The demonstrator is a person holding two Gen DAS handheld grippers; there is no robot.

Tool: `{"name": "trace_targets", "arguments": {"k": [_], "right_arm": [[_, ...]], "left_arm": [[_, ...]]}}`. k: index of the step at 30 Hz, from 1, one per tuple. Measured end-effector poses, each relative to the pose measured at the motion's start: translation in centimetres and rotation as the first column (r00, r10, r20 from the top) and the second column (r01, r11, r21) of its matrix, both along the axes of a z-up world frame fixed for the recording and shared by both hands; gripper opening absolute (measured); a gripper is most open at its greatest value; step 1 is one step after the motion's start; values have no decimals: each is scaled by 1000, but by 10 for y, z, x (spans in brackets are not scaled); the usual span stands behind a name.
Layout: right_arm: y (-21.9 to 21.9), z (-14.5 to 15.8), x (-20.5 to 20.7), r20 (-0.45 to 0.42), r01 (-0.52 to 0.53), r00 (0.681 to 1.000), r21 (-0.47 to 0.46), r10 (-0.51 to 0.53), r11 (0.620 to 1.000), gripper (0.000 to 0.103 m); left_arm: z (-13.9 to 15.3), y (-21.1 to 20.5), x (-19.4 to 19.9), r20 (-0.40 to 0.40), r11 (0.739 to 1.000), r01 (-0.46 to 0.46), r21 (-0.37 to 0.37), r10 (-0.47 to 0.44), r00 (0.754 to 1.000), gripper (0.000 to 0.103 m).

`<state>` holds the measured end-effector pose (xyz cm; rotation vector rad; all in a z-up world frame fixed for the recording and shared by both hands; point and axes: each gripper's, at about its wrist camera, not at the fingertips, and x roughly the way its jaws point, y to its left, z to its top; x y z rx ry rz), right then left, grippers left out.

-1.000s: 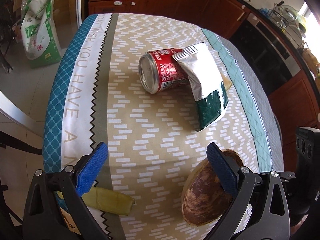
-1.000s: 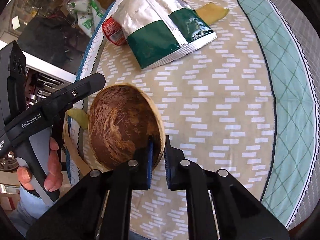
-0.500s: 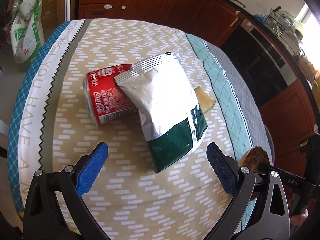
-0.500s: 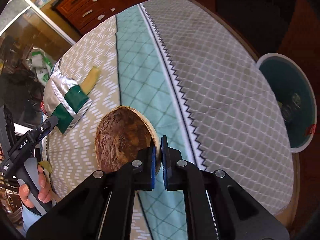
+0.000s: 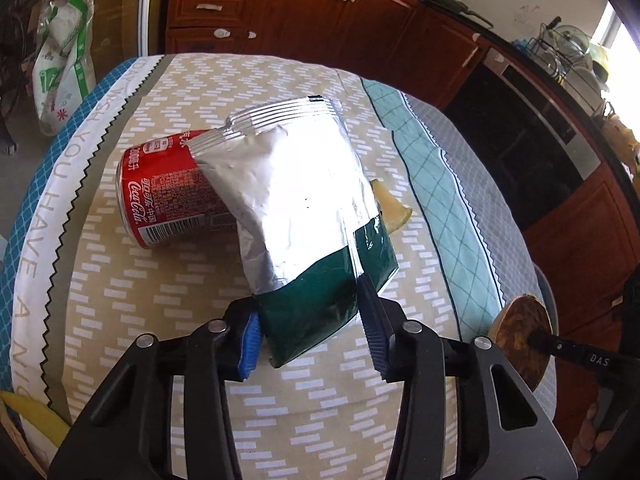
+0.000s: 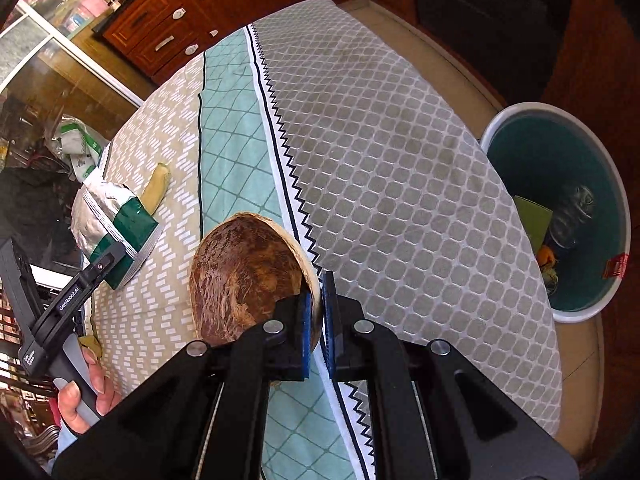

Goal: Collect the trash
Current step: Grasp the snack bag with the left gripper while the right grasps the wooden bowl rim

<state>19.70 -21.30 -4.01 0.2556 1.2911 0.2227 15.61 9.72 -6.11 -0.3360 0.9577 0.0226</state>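
Note:
A silver and green snack bag (image 5: pixel 300 200) leans on a red cola can (image 5: pixel 168 196) lying on its side on the patterned tablecloth (image 5: pixel 160 320). My left gripper (image 5: pixel 310 332) is closing on the bag's green end, and its blue pads touch both sides of it. My right gripper (image 6: pixel 316 312) is shut on the rim of a brown coconut shell half (image 6: pixel 240 276), held above the cloth's teal stripe. The same shell (image 5: pixel 520 340) shows at the right edge of the left wrist view. A round teal bin (image 6: pixel 492 128) with some trash in it stands on the floor beyond the table's right edge.
A yellow peel (image 5: pixel 392 212) lies behind the bag, and another peel (image 5: pixel 32 416) at the near left table edge. A person's hand (image 6: pixel 84 392) holds the left gripper's handle. Wooden cabinets (image 5: pixel 320 20) and a plastic bag (image 5: pixel 60 60) on the floor lie past the table.
My left gripper moved forward to the snack bag and its wide jaws narrowed around the green end. My right gripper carried the coconut shell rightward over the table, bringing the bin into view.

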Motion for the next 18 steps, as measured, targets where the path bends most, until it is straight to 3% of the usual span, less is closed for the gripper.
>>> {"name": "trace_targets", "arguments": {"k": [4,6,12,18], "right_arm": [[-8,0,-4,5,3,1000,39,-3,999,6],[-15,2,-7,11,8,1000,60,-9,998,6],[-37,12,-16,41,37,998,105,-42,994,6],[-76,25,-27,73,100,991,141,-111,985,6]], "left_arm": [[16,-19,-12,21,996,76,37,-77,997,11],[22,-31,-16,23,992,119,47,-121,992,6],[33,-71,-18,22,969,243,49,-244,969,5],[44,-104,-17,25,950,305,63,-307,951,5]]}}
